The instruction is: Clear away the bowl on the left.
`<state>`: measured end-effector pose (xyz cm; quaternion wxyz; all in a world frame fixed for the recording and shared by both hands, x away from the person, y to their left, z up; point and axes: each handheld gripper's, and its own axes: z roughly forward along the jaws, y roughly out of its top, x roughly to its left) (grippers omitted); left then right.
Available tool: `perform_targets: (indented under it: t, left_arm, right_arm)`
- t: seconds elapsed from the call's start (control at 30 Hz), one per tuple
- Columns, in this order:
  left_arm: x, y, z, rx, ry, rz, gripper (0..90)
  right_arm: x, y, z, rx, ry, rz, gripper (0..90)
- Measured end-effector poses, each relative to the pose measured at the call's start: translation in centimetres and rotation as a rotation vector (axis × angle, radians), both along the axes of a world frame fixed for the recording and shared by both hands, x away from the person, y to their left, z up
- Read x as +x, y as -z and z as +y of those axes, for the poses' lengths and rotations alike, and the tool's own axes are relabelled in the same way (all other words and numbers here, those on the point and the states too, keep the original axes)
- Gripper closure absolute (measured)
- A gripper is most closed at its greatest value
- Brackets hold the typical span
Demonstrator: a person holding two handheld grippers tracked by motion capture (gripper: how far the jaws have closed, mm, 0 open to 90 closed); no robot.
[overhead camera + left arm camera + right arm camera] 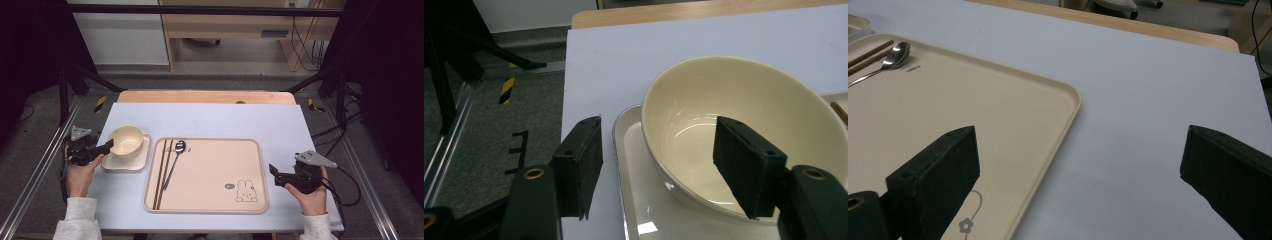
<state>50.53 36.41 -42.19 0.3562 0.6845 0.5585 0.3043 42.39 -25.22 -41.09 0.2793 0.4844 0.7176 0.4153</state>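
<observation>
Cream bowl [744,115] sits on a small square plate [634,165] at the left of the counter [210,120]. Your left gripper [659,165] has its jaws around the bowl's rim, one inside, one outside, not pressing it. Your right gripper [1078,170] waits wide open beside the big tray [998,115].

Tray [1013,115] corner between wide-apart jaws — spoon [890,57] far left.

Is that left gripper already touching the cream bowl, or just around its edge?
Cannot tell. In the left gripper view the left gripper straddles the bowl rim: the outer pad stands clear, but the inner pad overlaps the bowl's inside without a plain gap or contact.
</observation>
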Motion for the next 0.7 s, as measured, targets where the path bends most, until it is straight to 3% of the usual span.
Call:
perform_targets:
  t: [0.7]
  left_arm:
    - [1.7,1.7,-0.5,-0.007,0.005,0.072,57.9]
  right_arm:
    - [0.1,0.0,0.2,-0.001,0.003,0.009,2.8]
